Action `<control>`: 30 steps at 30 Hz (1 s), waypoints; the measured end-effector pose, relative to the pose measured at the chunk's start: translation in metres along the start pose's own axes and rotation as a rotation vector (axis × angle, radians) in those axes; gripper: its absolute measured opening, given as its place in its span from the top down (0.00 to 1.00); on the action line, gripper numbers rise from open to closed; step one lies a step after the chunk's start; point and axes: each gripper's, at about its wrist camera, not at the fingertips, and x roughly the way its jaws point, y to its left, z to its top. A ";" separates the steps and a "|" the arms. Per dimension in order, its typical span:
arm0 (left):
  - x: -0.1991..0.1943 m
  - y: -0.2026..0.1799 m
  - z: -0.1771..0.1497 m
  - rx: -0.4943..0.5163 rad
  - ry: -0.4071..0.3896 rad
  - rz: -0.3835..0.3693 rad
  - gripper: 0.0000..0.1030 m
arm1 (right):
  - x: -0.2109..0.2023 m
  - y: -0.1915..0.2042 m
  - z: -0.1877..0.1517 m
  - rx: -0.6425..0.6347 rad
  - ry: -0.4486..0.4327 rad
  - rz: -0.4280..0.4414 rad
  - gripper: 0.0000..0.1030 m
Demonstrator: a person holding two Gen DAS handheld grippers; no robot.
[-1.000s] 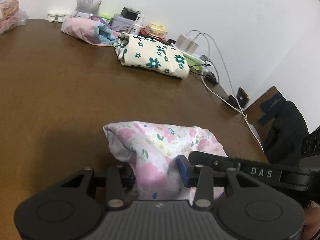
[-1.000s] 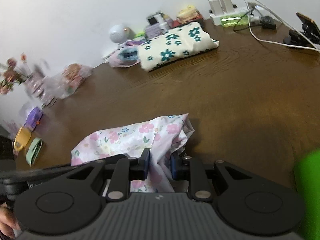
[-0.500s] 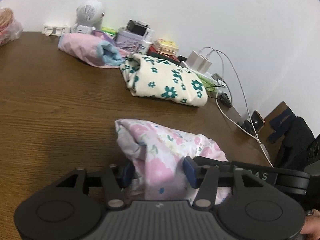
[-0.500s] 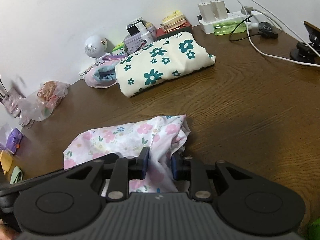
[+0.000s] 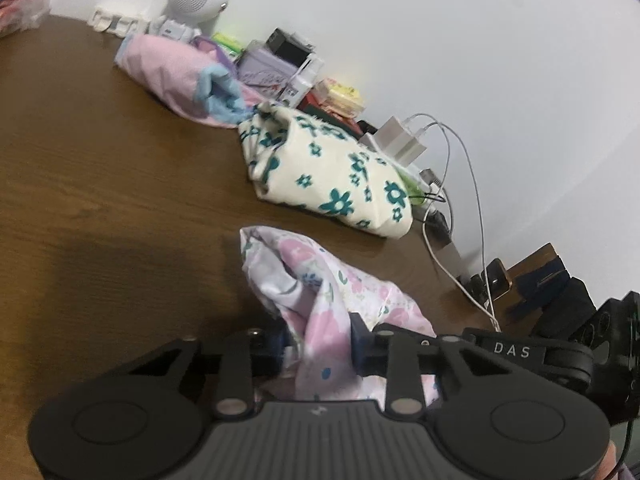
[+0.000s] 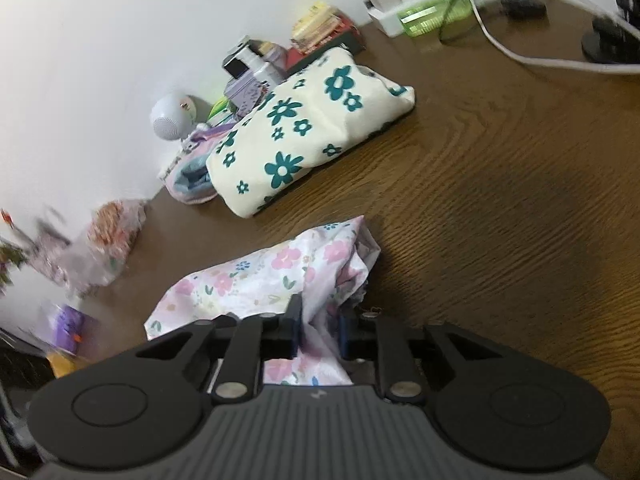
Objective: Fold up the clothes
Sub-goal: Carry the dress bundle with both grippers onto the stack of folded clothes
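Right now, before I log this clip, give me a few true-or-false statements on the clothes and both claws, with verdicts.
1. Both claws have the pink-flowered garment between their fingers. True: the left claw and the right claw are each closing on its fabric.
2. The cream garment with teal flowers lies spread flat and unfolded. False: it sits as a folded bundle.
3. The pink-flowered garment touches the cream bundle. False: bare wooden table shows between them.
4. A pink and blue garment lies beyond the cream bundle, near the wall. True.
5. The white chargers stand on the floor. False: they stand on the table by the wall.
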 end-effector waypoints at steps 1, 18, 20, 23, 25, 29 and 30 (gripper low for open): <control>0.000 -0.002 0.003 -0.007 -0.002 -0.012 0.76 | -0.002 0.000 0.004 0.007 0.000 0.009 0.90; 0.043 -0.057 0.140 0.093 -0.120 -0.051 0.75 | -0.022 0.052 0.153 -0.069 -0.125 0.036 0.91; 0.062 -0.048 0.146 0.075 -0.098 -0.032 0.75 | -0.001 0.046 0.163 -0.056 -0.109 0.022 0.91; 0.085 -0.030 0.149 0.036 -0.090 -0.020 0.75 | 0.029 0.035 0.169 -0.037 -0.108 0.015 0.91; 0.093 -0.025 0.147 0.053 -0.105 -0.003 0.74 | 0.045 0.030 0.170 -0.056 -0.122 0.002 0.90; 0.097 -0.023 0.141 0.090 -0.155 0.022 0.63 | 0.057 0.031 0.160 -0.129 -0.203 -0.036 0.83; 0.097 -0.022 0.140 0.084 -0.165 0.027 0.60 | 0.058 0.034 0.157 -0.151 -0.231 -0.058 0.79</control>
